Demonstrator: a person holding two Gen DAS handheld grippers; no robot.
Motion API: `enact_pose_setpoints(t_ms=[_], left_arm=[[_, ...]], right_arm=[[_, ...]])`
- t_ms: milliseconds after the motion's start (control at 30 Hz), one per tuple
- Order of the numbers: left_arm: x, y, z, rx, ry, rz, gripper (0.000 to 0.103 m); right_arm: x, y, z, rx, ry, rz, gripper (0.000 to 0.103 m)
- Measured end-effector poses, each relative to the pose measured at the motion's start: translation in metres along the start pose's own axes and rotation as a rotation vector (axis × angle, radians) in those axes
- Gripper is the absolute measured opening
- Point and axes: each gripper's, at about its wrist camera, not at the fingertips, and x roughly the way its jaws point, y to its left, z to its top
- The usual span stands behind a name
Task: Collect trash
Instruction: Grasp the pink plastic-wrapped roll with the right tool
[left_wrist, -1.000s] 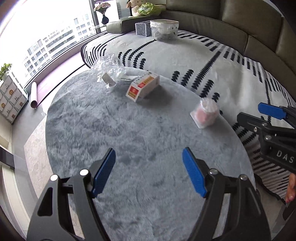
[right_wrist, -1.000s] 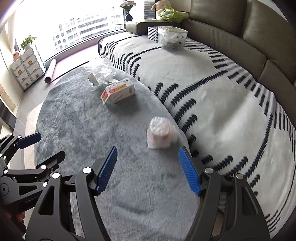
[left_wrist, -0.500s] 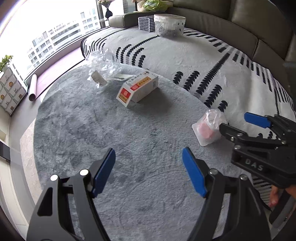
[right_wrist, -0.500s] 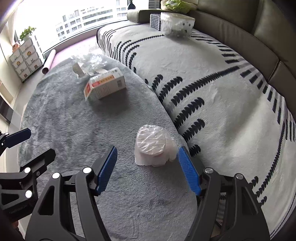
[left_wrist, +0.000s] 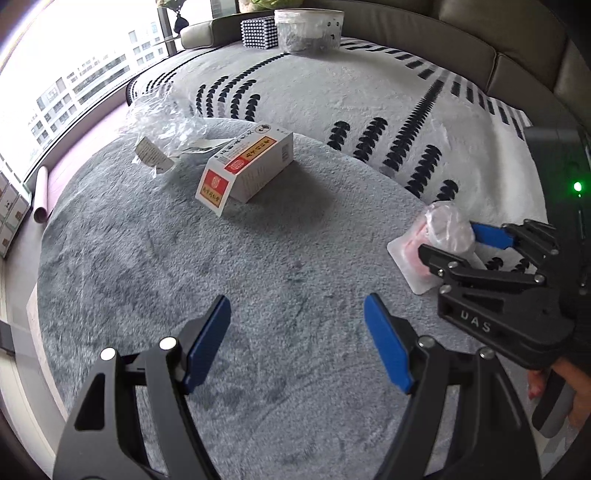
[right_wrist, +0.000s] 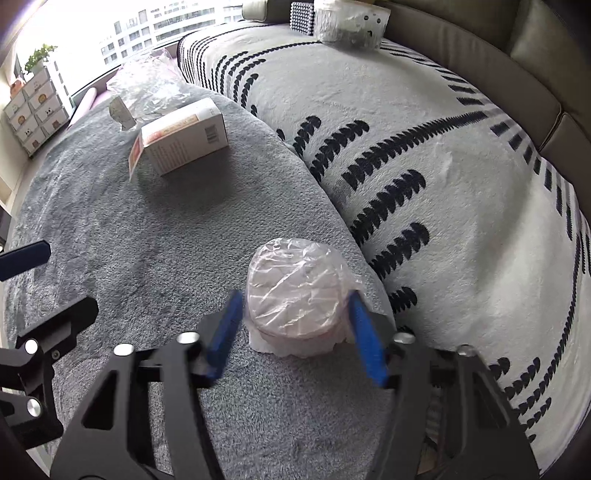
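A round tub wrapped in crinkled clear plastic (right_wrist: 291, 288) sits at the right edge of the grey rug (right_wrist: 129, 229). My right gripper (right_wrist: 295, 295) straddles it with a blue pad on either side. Its jaws are closing and stand close to the wrap, not visibly pressing it. The left wrist view shows that same tub (left_wrist: 439, 221) between the right gripper's (left_wrist: 448, 240) fingers. Over bare rug, my left gripper (left_wrist: 295, 301) is open and holds nothing. A white carton with red and orange labels (left_wrist: 251, 166) and a crumpled clear plastic bag (left_wrist: 162, 122) lie farther off.
A white rug with black dashes (right_wrist: 443, 166) adjoins the grey one on the right, with a sofa (left_wrist: 461, 48) beyond it. A clear container (left_wrist: 306, 29) and a studded block (left_wrist: 258, 33) stand at the far end. White drawers (right_wrist: 33, 114) line the window.
Both grippers have come down and forward toward the rug. The right one now straddles the wrapped tub and its jaws have narrowed. The left one's opening is unchanged.
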Motion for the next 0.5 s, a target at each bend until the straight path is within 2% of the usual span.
enact_pose_setpoints(t_ms=[233, 500], left_arm=[[0.008, 0.016, 0.011, 0.034, -0.007, -0.025, 0.075], [0.012, 0.046, 0.037, 0.075, -0.037, -0.03, 0.075]], right_arm=[[-0.009, 0.008, 0.01, 0.037, -0.027, -0.012, 0.043], [-0.018, 0.033, 0.042, 0.051, -0.067, 0.0, 0.043]])
